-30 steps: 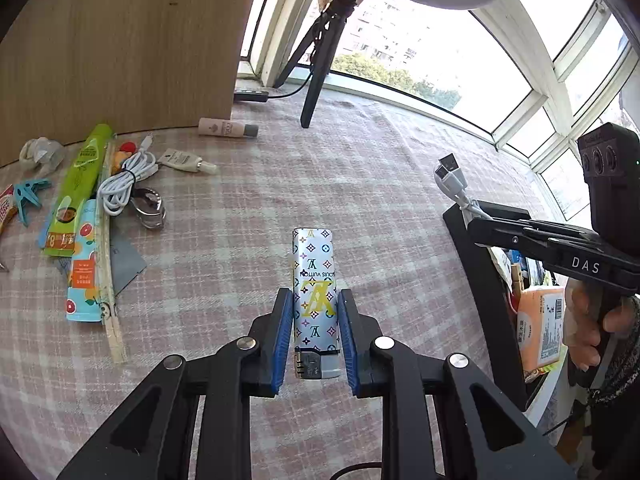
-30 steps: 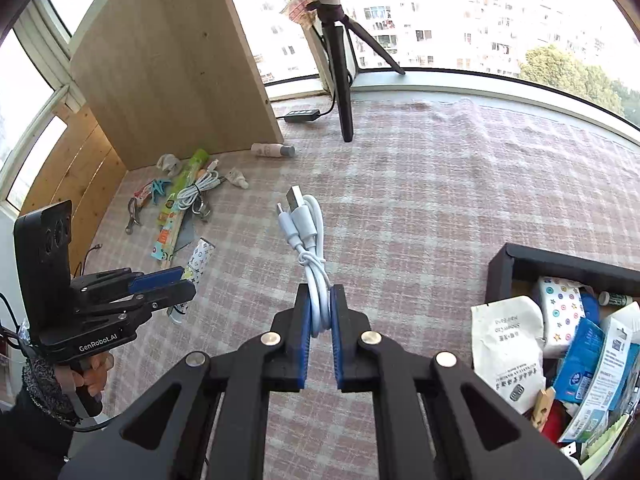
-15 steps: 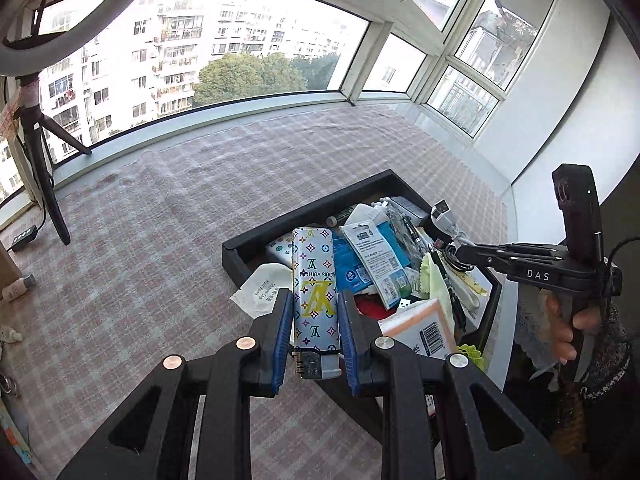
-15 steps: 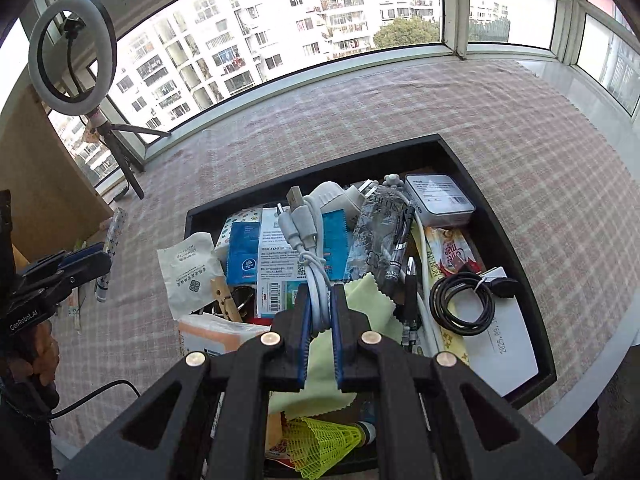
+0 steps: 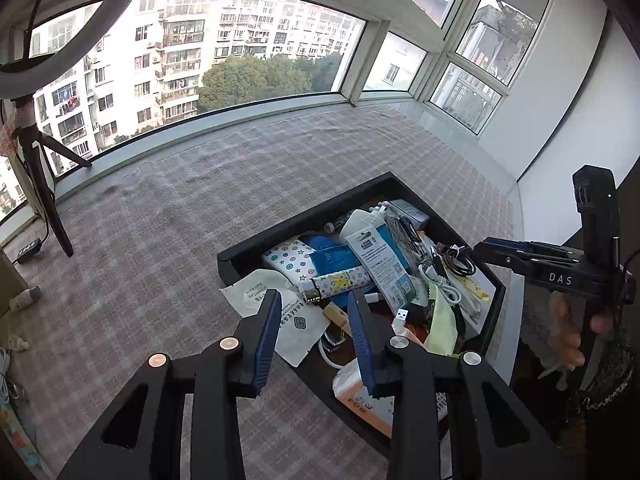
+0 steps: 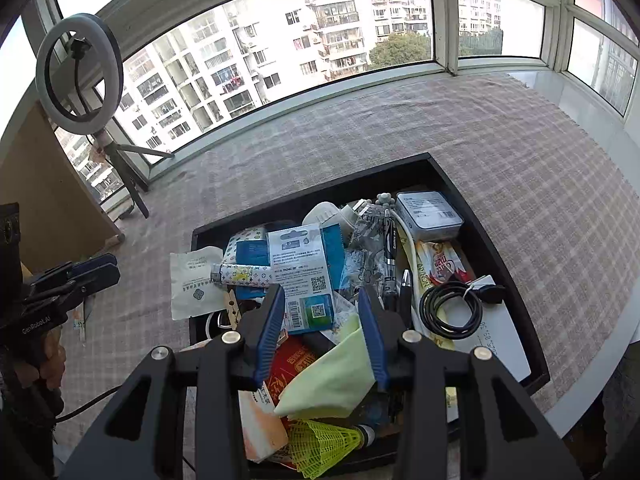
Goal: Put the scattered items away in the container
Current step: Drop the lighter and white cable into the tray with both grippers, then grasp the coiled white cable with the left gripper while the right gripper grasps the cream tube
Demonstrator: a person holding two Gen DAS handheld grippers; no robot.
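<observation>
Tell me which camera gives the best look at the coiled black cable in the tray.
The right wrist view: the coiled black cable lies unobstructed in the black tray, its whole loop visible. In the left wrist view the same cable is small, far off and partly buried among other items.

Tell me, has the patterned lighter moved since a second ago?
Yes. The lighter left the left gripper and now lies inside the black tray.

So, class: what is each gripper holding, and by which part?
Nothing. The left gripper and right gripper have jaws opening and empty; the lighter and white cable lie in the tray.
</observation>
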